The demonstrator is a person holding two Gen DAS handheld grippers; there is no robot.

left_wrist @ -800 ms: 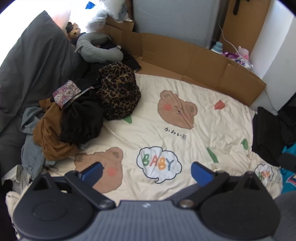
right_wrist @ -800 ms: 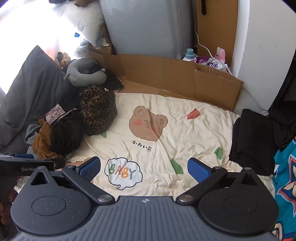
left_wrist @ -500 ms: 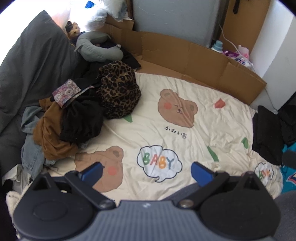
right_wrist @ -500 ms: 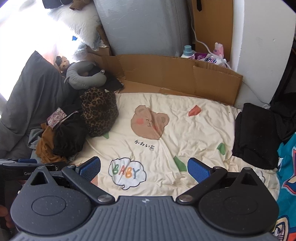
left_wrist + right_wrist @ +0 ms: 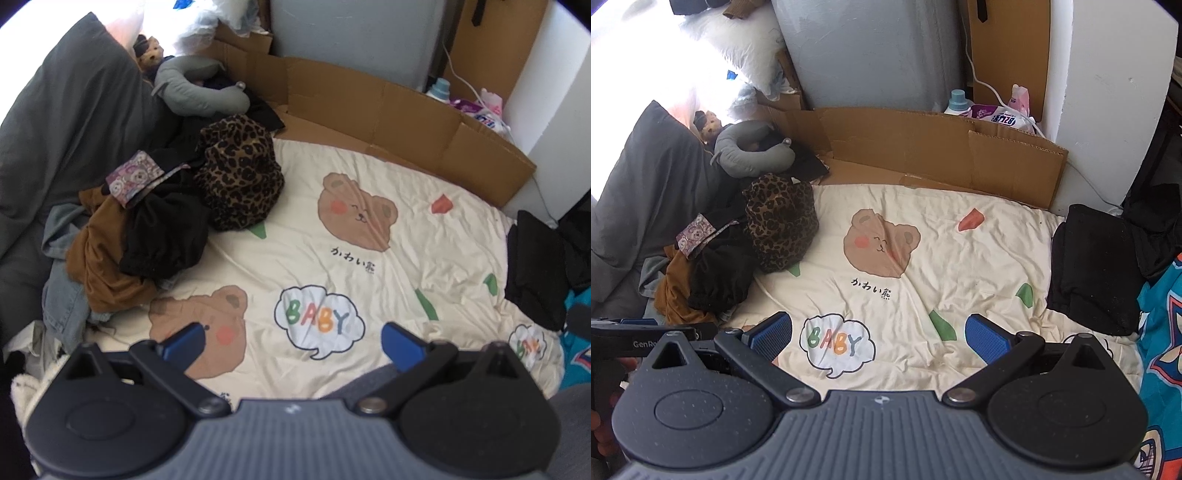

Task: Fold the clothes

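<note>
Cardboard [image 5: 406, 110] borders the blanket [image 5: 369, 236] beyond the clothes pile [image 5: 166, 221]; each hand-held gripper [image 5: 291, 343] [image 5: 879, 334] gapes wide, empty.

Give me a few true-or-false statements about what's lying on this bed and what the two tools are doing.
1. Both tools, the left tool and the right tool, are open and hold nothing. True.
2. The leopard-print garment lies spread flat in the middle of the bear blanket. False: it sits bunched at the blanket's left edge, against the clothes pile.
3. A black garment lies at the blanket's right side. True.
4. A wooden headboard stands behind the blanket. False: cardboard does.
</note>
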